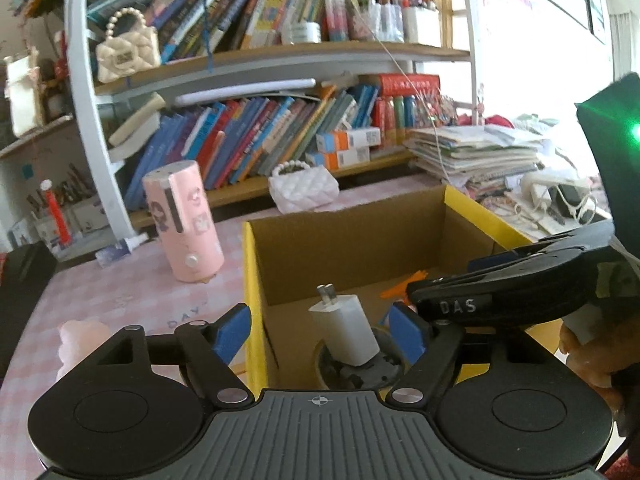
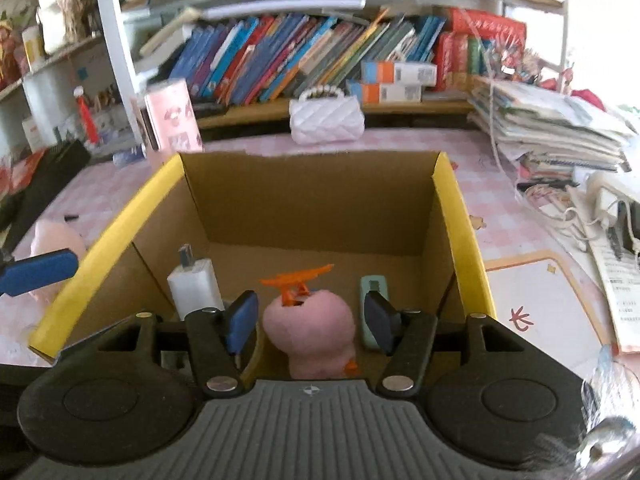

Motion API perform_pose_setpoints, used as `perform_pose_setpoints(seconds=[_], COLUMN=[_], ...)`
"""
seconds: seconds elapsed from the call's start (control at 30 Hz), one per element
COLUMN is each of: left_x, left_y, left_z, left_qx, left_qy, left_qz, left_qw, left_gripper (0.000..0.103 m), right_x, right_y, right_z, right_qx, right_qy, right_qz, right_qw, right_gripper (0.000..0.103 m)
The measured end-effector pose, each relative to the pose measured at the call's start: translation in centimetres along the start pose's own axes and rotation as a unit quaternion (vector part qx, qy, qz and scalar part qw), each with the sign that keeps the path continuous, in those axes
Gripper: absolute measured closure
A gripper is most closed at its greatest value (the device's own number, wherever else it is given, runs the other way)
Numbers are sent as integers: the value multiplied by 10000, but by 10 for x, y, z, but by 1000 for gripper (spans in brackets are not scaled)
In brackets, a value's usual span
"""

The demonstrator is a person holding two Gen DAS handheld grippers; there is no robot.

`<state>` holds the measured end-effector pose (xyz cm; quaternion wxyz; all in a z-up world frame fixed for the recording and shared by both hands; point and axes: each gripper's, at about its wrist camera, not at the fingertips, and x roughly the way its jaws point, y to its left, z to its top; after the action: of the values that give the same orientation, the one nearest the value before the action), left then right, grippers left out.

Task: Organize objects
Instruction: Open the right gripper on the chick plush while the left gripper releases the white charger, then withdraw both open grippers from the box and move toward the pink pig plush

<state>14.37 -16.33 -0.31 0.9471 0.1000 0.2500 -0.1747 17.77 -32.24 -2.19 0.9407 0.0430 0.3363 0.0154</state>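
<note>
My left claw (image 1: pixel 322 330) stood well open at the near left corner of the cardboard box (image 1: pixel 360 236), its blue pads clear on either side of the white charger (image 1: pixel 346 330), gripping nothing. The charger stood tilted inside the box, prongs up, its foot resting on a round grey thing I could not make out. My right claw (image 2: pixel 312 322) hung about half open over the box's near wall; the pink plush toy (image 2: pixel 310 334) sat between its pads with a gap showing on each side, so I had no hold on it. An orange plastic piece (image 2: pixel 296 280) stuck out from the top of the plush, and a pale green case (image 2: pixel 372 304) lay just to the right of it on the box floor. Farther off on the pink checked tabletop (image 2: pixel 504 200) stood a pink cylinder (image 1: pixel 184 224) to the left and a white quilted purse (image 2: pixel 326 118) behind the box. Beyond them rose the bookshelf (image 1: pixel 280 56).
</note>
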Motion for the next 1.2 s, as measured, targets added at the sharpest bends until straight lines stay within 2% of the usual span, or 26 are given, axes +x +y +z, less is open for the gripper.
perform_pose_setpoints(seconds=[0.33,0.6,0.83,1.03,1.2], left_x=[-29,-51,-71,-88,-108], left_y=[14,23,37,52,65], left_z=[-12,-27,-44,-65,-80], left_qx=[-373,-446,-434,-368,-341], left_qy=[-236,-319,-227,97,215], left_qz=[206,102,1,-35,25], left_qw=[9988,9984,9988,9993,9992], left_gripper=[20,17,17,17,16], right_x=[-47,-78,-96,-102,-110], right_y=[13,25,43,70,99], right_z=[-16,-34,-54,-76,-94], right_qx=[153,209,429,560,511], right_qy=[-715,-943,-759,-283,-82], right_qz=[-419,-796,-961,-850,-747], right_qw=[9964,9921,9915,9944,9959], right_gripper=[45,45,45,45,45])
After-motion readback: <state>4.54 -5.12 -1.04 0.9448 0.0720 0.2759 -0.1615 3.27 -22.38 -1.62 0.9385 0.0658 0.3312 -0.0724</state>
